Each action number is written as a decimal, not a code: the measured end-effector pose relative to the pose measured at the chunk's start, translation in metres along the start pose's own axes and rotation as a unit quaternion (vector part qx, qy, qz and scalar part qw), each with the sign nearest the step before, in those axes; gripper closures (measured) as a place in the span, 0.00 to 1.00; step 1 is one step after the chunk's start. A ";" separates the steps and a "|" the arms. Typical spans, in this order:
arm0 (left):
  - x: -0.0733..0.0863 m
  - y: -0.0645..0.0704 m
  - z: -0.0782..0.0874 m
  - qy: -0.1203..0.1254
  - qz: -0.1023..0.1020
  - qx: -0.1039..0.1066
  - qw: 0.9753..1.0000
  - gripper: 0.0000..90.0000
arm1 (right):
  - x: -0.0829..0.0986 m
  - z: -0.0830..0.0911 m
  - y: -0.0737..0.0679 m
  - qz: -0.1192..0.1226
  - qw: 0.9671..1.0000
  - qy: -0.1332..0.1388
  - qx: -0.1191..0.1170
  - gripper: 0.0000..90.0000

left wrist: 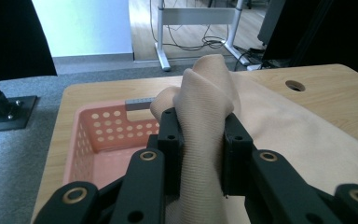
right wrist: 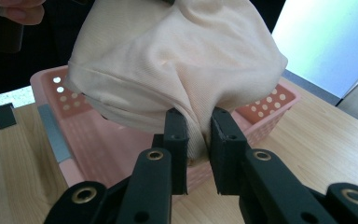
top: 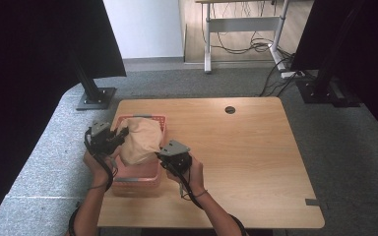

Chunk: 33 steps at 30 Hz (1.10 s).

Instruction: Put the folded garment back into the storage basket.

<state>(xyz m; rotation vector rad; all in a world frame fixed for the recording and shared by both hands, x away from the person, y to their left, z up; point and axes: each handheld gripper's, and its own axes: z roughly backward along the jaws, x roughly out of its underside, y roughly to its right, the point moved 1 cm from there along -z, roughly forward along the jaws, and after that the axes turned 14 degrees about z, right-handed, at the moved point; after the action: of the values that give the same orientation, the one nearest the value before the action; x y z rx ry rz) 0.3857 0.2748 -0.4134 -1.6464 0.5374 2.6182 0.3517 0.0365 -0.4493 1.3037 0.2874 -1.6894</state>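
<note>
One table (top: 256, 147), wooden, with one round hole (top: 230, 109) near its far edge. One pink basket (top: 137, 173) stands at the table's near-left part; its walls are perforated with round holes, and a grey strip sits on its far rim in the left gripper view.

One cloth (top: 140, 140), beige, is held up over the basket, bunched, spanning between the two grippers. In the right gripper view its lower folds hang down to about rim height of the basket (right wrist: 265, 112); whether they touch the inside is not clear from that angle.

Two grippers, one in each hand. The left gripper (top: 119, 136) is at the cloth's left edge, above the basket's left rim. In its own view its jaws are clamped on a gathered fold of the cloth (left wrist: 205, 135), which stands up between them. The right gripper (top: 158, 155) is at the cloth's right lower edge, above the basket's right rim. In its own view its jaws are closed on a narrow pinch of the cloth (right wrist: 168, 65), with fabric filling the gap between them.

Two forearms enter from the near edge. Beyond the table, one desk frame (top: 243, 24) with loose cables on the floor.
</note>
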 end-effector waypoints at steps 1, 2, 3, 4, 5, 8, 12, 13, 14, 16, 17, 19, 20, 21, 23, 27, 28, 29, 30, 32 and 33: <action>0.000 -0.001 0.001 0.000 0.000 -0.001 1.000 0.82 | -0.001 -0.001 -0.001 0.001 1.000 0.001 -0.001 0.87; 0.000 -0.002 0.001 0.000 -0.001 -0.003 1.000 0.82 | -0.002 -0.001 -0.002 0.002 1.000 0.001 -0.001 0.87; 0.000 -0.002 0.001 0.000 -0.001 -0.003 1.000 0.82 | -0.002 -0.001 -0.002 0.002 1.000 0.002 -0.002 0.87; 0.000 -0.003 0.002 0.000 -0.001 -0.004 1.000 0.82 | -0.003 -0.002 -0.003 0.003 1.000 0.002 -0.002 0.87; 0.000 -0.003 0.002 0.001 0.000 -0.005 1.000 0.82 | -0.004 -0.002 -0.003 0.003 1.000 0.002 -0.003 0.87; 0.001 -0.004 0.003 0.000 -0.004 -0.009 1.000 0.82 | -0.004 -0.004 -0.005 0.003 1.000 0.001 -0.005 0.87; 0.001 -0.004 0.004 0.001 -0.008 -0.012 1.000 0.82 | -0.005 -0.005 -0.005 0.003 1.000 0.000 -0.007 0.87; 0.001 -0.004 0.004 0.001 -0.008 -0.012 1.000 0.82 | -0.005 -0.006 -0.006 0.003 1.000 0.000 -0.007 0.87; 0.001 -0.005 0.003 0.000 -0.008 -0.013 1.000 0.82 | -0.005 -0.007 -0.006 0.004 1.000 0.001 -0.008 0.86; 0.002 -0.006 0.001 -0.003 -0.002 -0.012 1.000 0.80 | -0.004 -0.008 -0.006 0.003 1.000 0.001 -0.008 0.82; 0.002 -0.007 -0.001 -0.012 0.003 -0.011 1.000 0.74 | -0.004 -0.009 -0.006 0.000 1.000 0.002 -0.008 0.74; 0.004 -0.007 -0.005 -0.024 0.000 -0.021 0.999 0.59 | 0.000 -0.015 -0.006 -0.009 1.000 -0.009 -0.029 0.52; 0.005 -0.007 -0.006 -0.025 0.001 -0.020 0.999 0.55 | 0.003 -0.018 -0.006 -0.008 0.999 -0.019 -0.032 0.46; 0.006 -0.007 -0.007 -0.025 0.001 -0.015 1.000 0.52 | 0.006 -0.020 -0.006 -0.010 0.999 -0.027 -0.030 0.42; 0.007 -0.006 -0.010 -0.030 0.001 -0.008 1.000 0.47 | 0.011 -0.021 -0.004 -0.019 0.999 -0.035 -0.036 0.39; 0.014 0.000 -0.018 -0.050 -0.007 0.003 0.999 0.40 | 0.016 -0.018 -0.001 -0.020 0.998 -0.040 -0.034 0.38; 0.016 0.002 -0.020 -0.058 -0.008 0.006 0.998 0.39 | 0.016 -0.016 -0.001 -0.020 0.998 -0.040 -0.034 0.38; 0.019 0.004 -0.022 -0.065 -0.010 0.008 0.998 0.39 | 0.017 -0.015 0.000 -0.022 0.998 -0.039 -0.035 0.38; 0.021 0.006 -0.024 -0.070 -0.010 0.010 0.997 0.38 | 0.018 -0.011 0.002 -0.035 0.998 -0.031 -0.038 0.38; 0.025 0.009 -0.027 -0.077 -0.009 0.017 0.997 0.38 | 0.019 -0.008 0.003 -0.040 0.998 -0.028 -0.040 0.39; 0.027 0.011 -0.028 -0.079 -0.006 0.021 0.997 0.38 | 0.020 -0.006 0.004 -0.043 0.998 -0.027 -0.041 0.39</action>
<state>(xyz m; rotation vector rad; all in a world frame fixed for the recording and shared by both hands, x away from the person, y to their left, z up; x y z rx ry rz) 0.3958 0.2520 -0.4446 -1.4119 0.5688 2.6775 0.3592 0.0280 -0.4669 1.1989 0.3816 -1.7628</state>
